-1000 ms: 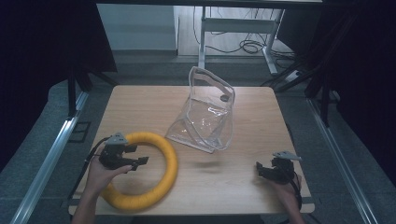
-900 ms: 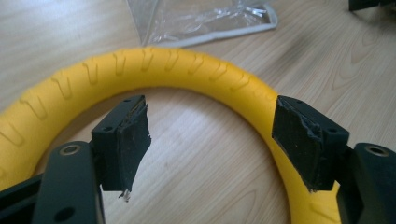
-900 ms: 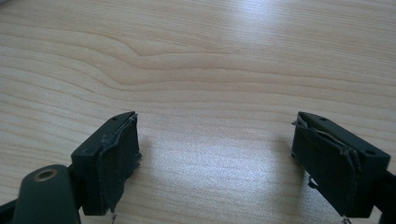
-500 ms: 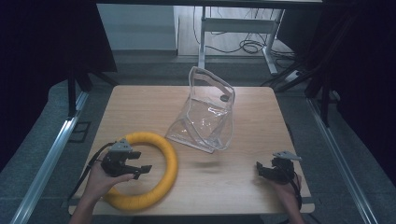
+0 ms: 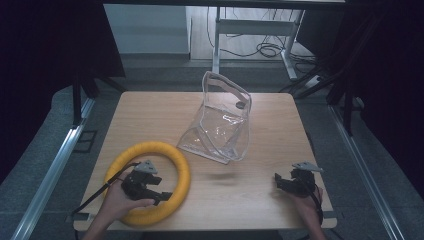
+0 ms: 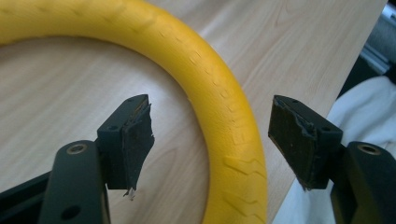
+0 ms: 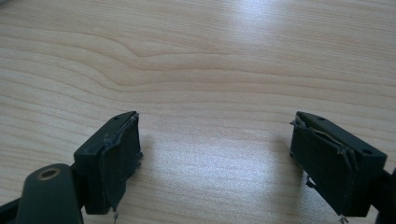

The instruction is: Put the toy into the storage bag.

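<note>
Yellow ring point(image 6: 219, 93) lay between the left hand-held gripper point(image 6: 210, 135)'s parted jaws, likely to slip if pinched off-centre.

A pale wooden table point(image 5: 150, 115) stands on grey carpeted floor point(image 5: 365, 165). A yellow foam ring point(image 5: 150, 146) lies flat near the table's front left corner, its embossed surface curving close to the edge in the left gripper view point(image 6: 224, 112). A clear plastic pouch point(image 5: 220, 125) stands open at mid-table, well apart from the ring. Behind the table, black cables point(image 5: 265, 50) lie coiled beside a grey metal desk frame point(image 5: 218, 30).
</note>
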